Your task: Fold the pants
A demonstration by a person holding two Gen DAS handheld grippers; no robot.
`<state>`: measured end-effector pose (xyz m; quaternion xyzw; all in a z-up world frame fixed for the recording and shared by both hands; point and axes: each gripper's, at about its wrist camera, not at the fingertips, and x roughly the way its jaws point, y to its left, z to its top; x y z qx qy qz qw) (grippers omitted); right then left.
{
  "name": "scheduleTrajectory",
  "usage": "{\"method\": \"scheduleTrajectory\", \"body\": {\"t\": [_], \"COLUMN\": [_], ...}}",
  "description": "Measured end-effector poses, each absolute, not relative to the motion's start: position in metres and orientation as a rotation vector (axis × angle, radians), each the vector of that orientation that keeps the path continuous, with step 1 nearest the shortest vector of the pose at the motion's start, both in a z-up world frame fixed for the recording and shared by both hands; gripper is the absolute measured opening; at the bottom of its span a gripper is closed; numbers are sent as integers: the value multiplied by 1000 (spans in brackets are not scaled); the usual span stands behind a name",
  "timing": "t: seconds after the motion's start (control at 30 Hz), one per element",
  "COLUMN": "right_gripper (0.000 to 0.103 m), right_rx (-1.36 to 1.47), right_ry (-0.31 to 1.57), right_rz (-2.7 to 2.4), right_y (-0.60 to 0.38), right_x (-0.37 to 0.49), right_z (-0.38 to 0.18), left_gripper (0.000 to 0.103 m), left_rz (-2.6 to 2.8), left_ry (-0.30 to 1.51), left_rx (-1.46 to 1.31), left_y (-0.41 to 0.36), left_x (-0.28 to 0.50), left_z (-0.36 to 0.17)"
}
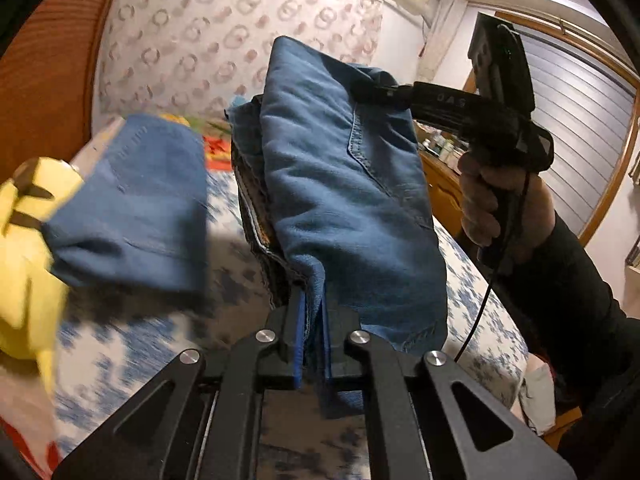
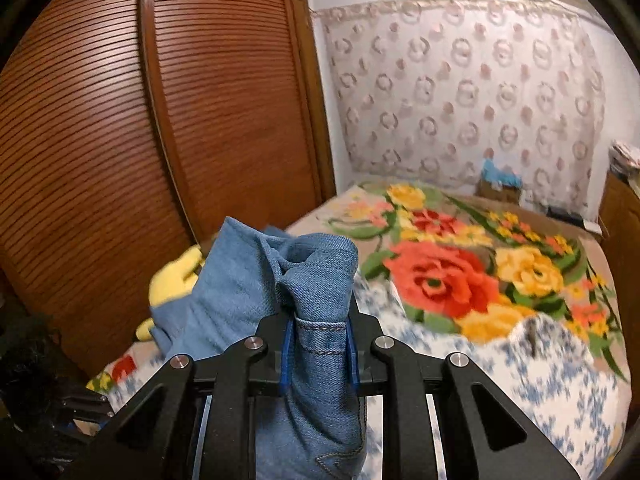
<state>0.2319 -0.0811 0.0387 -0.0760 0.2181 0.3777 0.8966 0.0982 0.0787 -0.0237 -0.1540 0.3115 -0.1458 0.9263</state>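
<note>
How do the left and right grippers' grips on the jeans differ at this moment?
The left gripper pinches a thin edge of the jeans, its jaws nearly together; the right gripper clamps a thicker bunched wad with a stitched hem, so its jaws stand wider apart. In the left view the right gripper holds the far upper corner, while the left holds the near lower edge. Both are shut on the same blue denim, lifted off the bed.

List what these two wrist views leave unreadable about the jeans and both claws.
- Left wrist view: the jeans hang bunched; legs, waistband and fold count unclear.
- Same view: the right claw has its tips buried in denim.
- Left wrist view: a yellow object, blurred and edge-cut.
- Right wrist view: the bed beneath is motion-blurred.
</note>
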Motion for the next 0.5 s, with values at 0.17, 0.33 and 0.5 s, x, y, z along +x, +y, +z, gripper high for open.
{"method": "scheduleTrajectory", "body": {"t": [0.17,0.33,0.5], "right_gripper": [21,21,21], "right_rx": [-144,-132,-113], "right_ry": [422,428,462], "right_rz": [828,846,856], "right_y": [-46,-6,17], "right_x": [241,267,303], "right_z": [44,40,25], "left_gripper": [7,7,7], "left_rz": [-235,-167,-124], "left_ry": [604,596,613], "left_rx": [-282,-231,-212], "left_y": [123,161,192], "left_x": [96,110,125], "left_z": [-7,3,-4]}}
